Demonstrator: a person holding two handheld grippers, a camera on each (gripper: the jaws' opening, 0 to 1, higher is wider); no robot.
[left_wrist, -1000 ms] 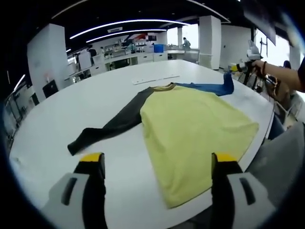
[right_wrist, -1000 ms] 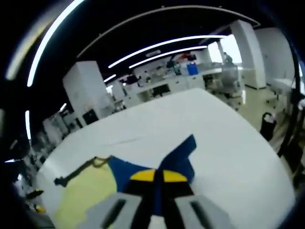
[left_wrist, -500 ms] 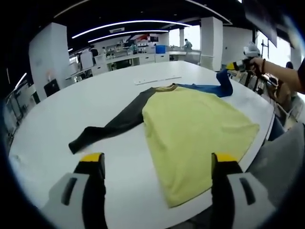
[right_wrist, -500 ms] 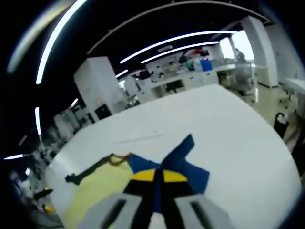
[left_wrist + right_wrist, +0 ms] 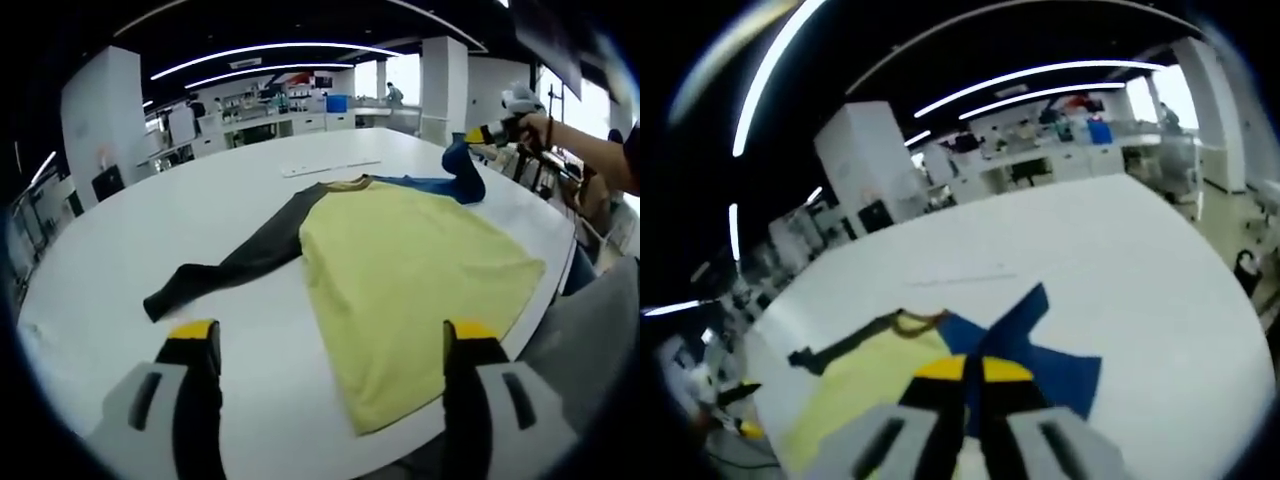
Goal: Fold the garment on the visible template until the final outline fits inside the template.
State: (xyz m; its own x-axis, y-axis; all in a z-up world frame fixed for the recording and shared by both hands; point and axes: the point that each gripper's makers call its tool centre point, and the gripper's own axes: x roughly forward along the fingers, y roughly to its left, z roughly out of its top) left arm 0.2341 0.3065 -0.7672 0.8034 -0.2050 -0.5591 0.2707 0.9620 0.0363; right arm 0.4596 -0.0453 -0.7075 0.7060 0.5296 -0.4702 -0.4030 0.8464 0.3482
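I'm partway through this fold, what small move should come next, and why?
Probably carry the blue sleeve inward over the yellow body: the right hand-held gripper is shut on it and has it lifted, while the dark sleeve lies flat and the left hand-held gripper hangs open.

The shirt (image 5: 415,275) has a pale yellow body, one dark grey sleeve (image 5: 235,265) and one bright blue sleeve (image 5: 452,178), with a mustard-brown collar (image 5: 345,183) (plain blocks of colour, no print). It lies on a plain white tabletop (image 5: 150,230). The left gripper (image 5: 330,345) is light grey with black jaws capped in yellow, and the right gripper (image 5: 972,372) has the same grey body, black jaws and yellow tips, with blue cloth showing between them.
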